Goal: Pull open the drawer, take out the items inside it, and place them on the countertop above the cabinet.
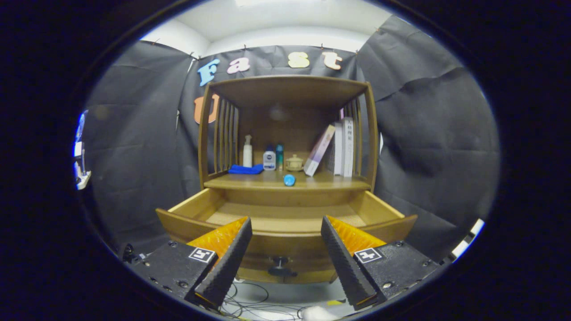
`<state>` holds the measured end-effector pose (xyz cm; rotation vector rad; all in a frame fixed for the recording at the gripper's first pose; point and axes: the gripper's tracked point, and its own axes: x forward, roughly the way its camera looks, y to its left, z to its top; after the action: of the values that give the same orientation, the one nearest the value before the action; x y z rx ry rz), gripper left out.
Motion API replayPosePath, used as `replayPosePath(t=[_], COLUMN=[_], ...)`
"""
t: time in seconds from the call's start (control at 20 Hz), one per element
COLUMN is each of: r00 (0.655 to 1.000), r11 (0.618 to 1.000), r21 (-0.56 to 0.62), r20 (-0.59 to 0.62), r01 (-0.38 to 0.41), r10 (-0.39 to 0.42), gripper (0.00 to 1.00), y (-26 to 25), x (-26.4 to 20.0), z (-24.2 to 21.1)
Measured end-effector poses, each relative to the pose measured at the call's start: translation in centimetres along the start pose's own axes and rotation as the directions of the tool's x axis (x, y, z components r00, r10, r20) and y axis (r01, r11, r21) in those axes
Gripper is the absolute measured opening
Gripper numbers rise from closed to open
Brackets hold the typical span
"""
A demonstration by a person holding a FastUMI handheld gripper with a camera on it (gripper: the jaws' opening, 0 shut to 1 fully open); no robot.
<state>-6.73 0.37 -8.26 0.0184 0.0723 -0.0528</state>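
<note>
**Drawer open, claw spread and holding nothing**

Claw at lower centre of frame, fingers wide apart, nothing between them. Drawer pulled out just ahead of the fingertips, centre-low in frame; the visible part of its floor is bare, front part hidden behind the drawer front. Dark round knob on the drawer front sits low between the two fingers, not touched. Above the drawer, the tabletop of the cabinet, mid-frame. Small blue round item near its front edge, centre. Further back, left to right: blue cloth, white pump bottle, small white bottle, teal bottle, small lidded pot, leaning book, upright books. Loose cables on the floor at bottom of frame.
</note>
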Motion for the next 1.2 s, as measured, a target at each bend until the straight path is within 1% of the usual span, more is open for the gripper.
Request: replayPosePath(t=[0.15,0.35,0.6,0.95,1.2], r00=[0.998,0.995,0.994,0.991,0.991], r11=[0.999,1.000,1.000,1.000,0.996], r21=[0.038,0.009,-0.007,0.012,-0.064], r20=[-0.052,-0.099,-0.107,-0.130,-0.115], r01=[-0.023,0.004,0.012,0.016,0.068], r10=[0.025,-0.003,-0.013,-0.015,-0.075], gripper=[0.98,0.98,0.98,0.98,0.98], y=[0.5,0.1,0.2,0.0,-0.2], x=[0.5,1.8,3.5,5.5,5.7], z=[-3.4,-6.0,-6.5,-7.5,-7.9])
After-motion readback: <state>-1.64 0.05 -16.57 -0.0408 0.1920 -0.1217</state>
